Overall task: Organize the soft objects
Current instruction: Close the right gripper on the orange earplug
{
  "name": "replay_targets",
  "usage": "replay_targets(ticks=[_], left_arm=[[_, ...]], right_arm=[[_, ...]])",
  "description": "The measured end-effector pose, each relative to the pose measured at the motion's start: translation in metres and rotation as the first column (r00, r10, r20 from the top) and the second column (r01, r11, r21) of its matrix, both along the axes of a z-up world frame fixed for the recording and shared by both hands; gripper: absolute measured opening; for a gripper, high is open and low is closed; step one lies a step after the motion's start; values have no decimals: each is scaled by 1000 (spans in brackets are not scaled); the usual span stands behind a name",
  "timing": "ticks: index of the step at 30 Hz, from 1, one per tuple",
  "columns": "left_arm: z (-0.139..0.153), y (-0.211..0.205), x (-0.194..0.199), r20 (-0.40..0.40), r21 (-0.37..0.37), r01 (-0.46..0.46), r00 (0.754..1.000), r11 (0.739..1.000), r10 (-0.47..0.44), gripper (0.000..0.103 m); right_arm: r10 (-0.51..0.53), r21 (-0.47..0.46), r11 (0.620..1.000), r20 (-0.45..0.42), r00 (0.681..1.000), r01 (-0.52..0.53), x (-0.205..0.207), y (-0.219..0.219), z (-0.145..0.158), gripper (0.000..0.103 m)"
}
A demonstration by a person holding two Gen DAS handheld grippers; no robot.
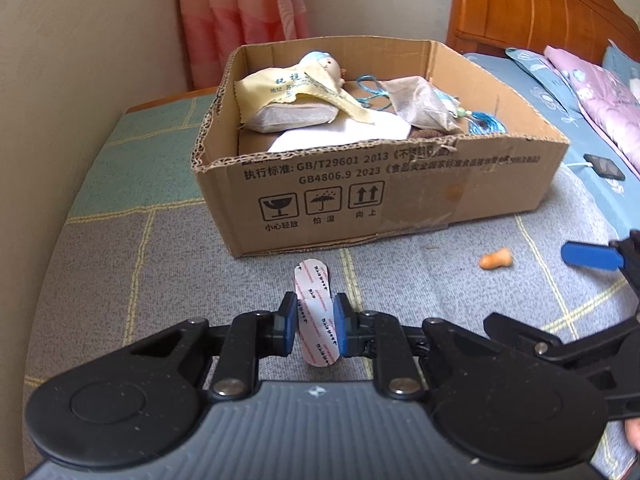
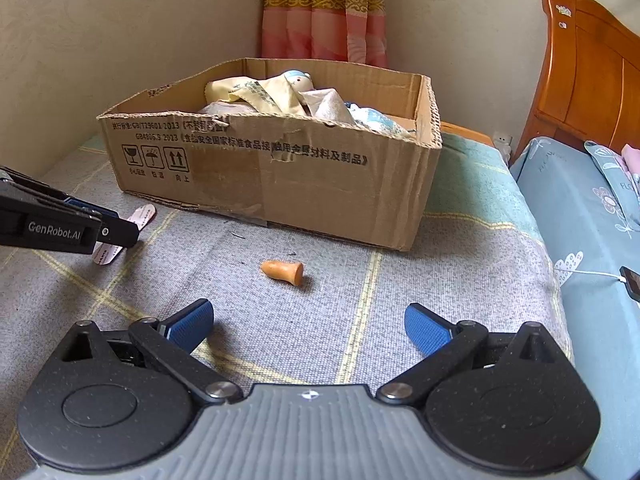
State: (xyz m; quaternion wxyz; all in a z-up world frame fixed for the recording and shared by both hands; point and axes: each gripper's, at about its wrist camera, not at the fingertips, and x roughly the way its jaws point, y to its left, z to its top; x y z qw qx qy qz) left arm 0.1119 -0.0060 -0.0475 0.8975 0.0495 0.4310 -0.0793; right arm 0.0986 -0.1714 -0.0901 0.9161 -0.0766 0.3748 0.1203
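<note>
The left gripper (image 1: 316, 328) pinches a white patch (image 1: 313, 308) lying on the blanket (image 1: 120, 264) before the cardboard box (image 1: 400, 200). The right gripper (image 2: 308, 326) stands spread near an orange earplug (image 2: 282, 271).

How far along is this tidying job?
Mostly done, it seems: the cardboard box already holds a doll, a yellow cloth and pouches. In hand: the left tongs have pinched a white patch off the bedcover. Left: an orange earplug lying before the open right tongs.
</note>
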Motion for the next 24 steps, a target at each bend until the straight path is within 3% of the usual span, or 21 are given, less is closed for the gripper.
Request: replay_targets(ticks=[4, 16, 22, 24], left_arm=[[0, 0, -3, 4, 15, 34, 999, 999, -34, 17], [0, 10, -4, -1, -2, 37, 999, 999, -37, 18], [1, 11, -4, 5, -11, 43, 999, 999, -43, 18], [1, 11, -4, 7, -11, 48, 999, 999, -48, 18]], right_arm=[[25, 11, 1000, 16, 1000, -25, 0, 5, 2, 100], [31, 9, 999, 19, 999, -31, 8, 17, 0, 73], [10, 5, 1000, 23, 1000, -10, 10, 23, 1, 55], [-1, 7, 1000, 24, 1000, 1, 13, 25, 1, 44]])
